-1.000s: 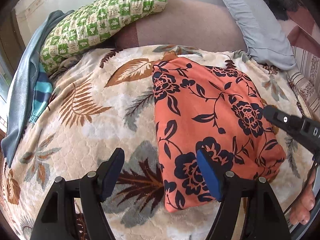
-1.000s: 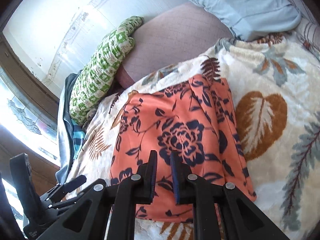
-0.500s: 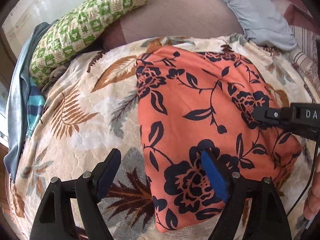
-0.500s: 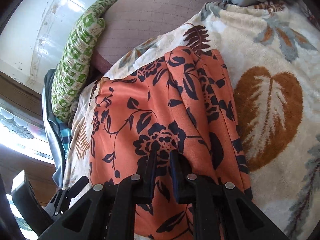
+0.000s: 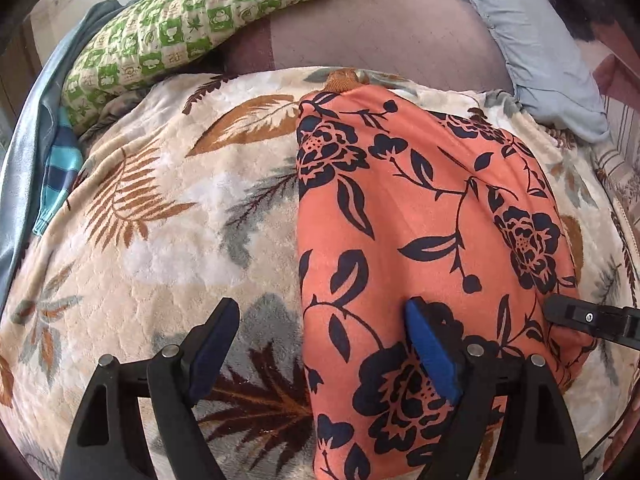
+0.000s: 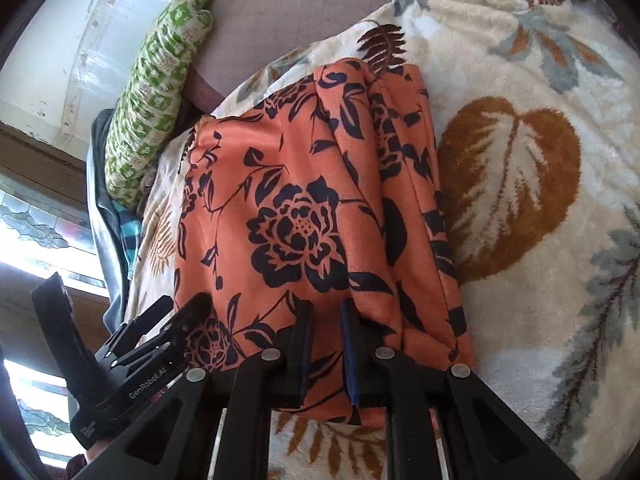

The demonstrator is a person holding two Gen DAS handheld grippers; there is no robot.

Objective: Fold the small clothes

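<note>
An orange garment (image 5: pixel 420 232) with dark blue flowers lies folded on a leaf-print blanket (image 5: pixel 168 240). My left gripper (image 5: pixel 320 344) is open, low over the garment's near left edge, one finger over the blanket and one on the cloth. The right gripper's tip (image 5: pixel 576 316) shows at the garment's right side. In the right wrist view the garment (image 6: pixel 304 216) fills the middle. My right gripper (image 6: pixel 325 312) has its fingers nearly together, a narrow gap between them, resting on the near part of the cloth. Whether it pinches cloth is hidden. The left gripper (image 6: pixel 160 328) shows at lower left.
A green checked pillow (image 5: pixel 192 28) lies at the back left, with blue-grey clothing (image 5: pixel 48 152) beside it. A grey pillow (image 5: pixel 536 48) is at the back right. A mauve sheet (image 5: pixel 380 36) shows behind the blanket. A window (image 6: pixel 36 240) is on the left.
Both grippers have pulled back a little toward the garment's near edge after pressing further over it half a second ago. The garment lies the same.
</note>
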